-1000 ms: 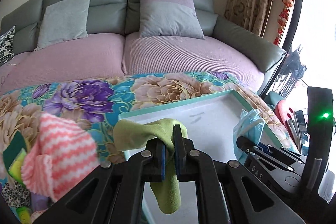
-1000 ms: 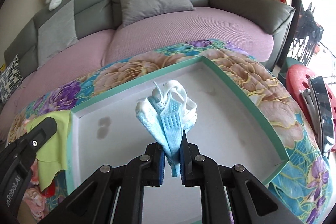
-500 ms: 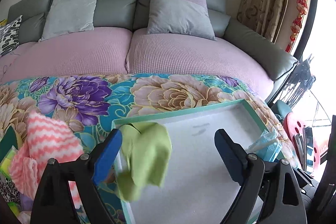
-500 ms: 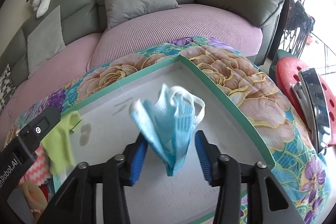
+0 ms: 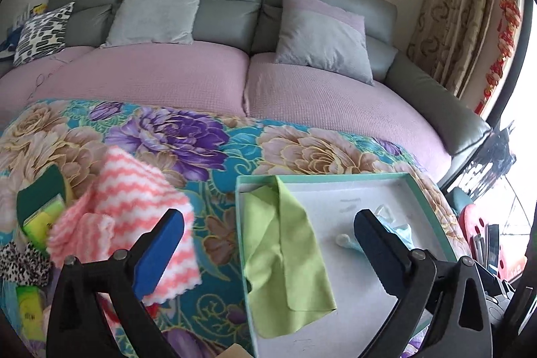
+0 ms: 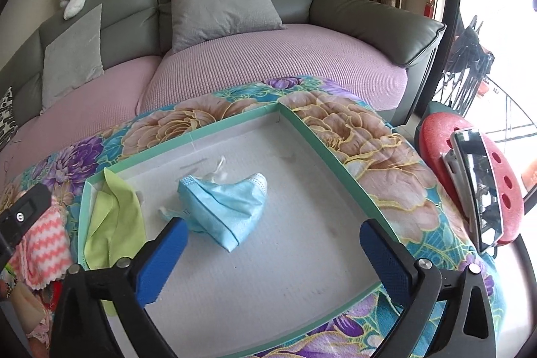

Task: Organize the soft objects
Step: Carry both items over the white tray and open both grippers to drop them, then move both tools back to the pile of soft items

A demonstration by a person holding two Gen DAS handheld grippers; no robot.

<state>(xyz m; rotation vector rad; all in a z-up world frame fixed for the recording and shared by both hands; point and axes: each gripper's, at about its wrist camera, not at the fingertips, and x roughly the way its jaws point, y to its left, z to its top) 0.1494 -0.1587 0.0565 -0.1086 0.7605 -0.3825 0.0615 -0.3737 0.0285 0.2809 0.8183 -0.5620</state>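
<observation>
Left wrist, sponge (image 5: 42, 207), right wrist, stool (image 6: 470, 176)

Your left tool's (image 5: 268, 244) right finger (image 5: 379, 244) hides most of the blue mask (image 5: 401, 232); the patterned cushion (image 5: 40, 29) is cut off.

A grey sofa (image 5: 231, 5) with lilac seat covers fills the frame's top; patterned curtains (image 5: 459, 22) hang upper right beside bright daylight.

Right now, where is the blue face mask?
In the right wrist view, the blue face mask lies loose on the tray floor, left of centre, right of the green cloth.
</observation>
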